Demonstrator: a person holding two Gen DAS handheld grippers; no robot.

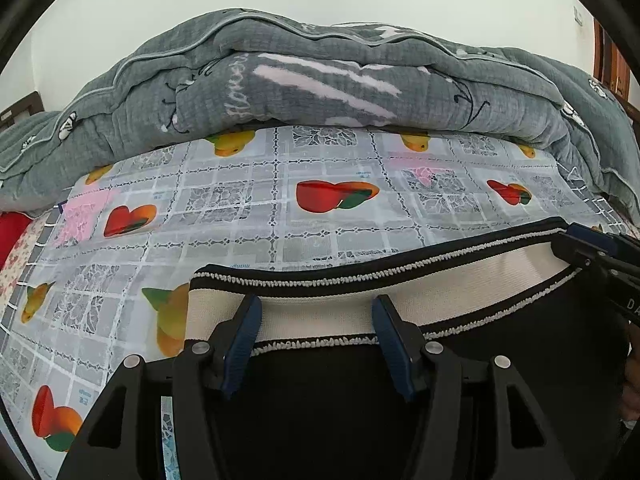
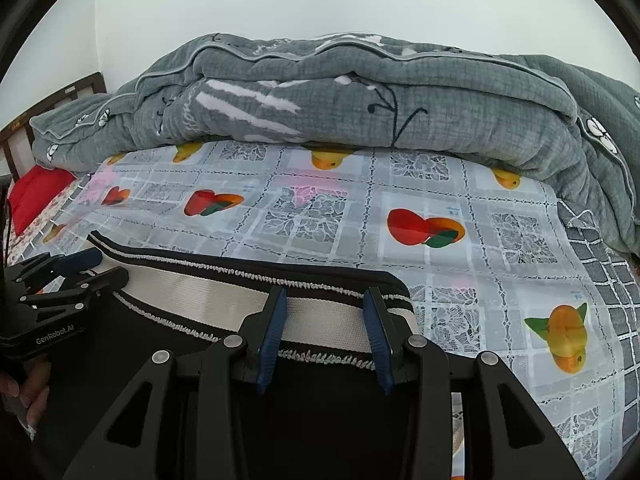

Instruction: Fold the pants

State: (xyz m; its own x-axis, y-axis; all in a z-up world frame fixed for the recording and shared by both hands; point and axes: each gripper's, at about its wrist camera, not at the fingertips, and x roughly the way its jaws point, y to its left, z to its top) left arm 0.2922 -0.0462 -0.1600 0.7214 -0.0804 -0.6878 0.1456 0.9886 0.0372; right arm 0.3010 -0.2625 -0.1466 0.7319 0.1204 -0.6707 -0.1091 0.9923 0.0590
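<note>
Two grippers, left gripper and right gripper, are spread wide over the waistband; nothing is gripped. The pants are laid on the patterned cloth; folding is judged barely begun.

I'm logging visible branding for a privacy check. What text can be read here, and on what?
"GenRobot.AI": side of the left claw, right wrist view.
"DA", cut off by the frame edge: right claw, left wrist view.
Script on the grey quilt and small blue print on the tablecloth: not legible.
</note>
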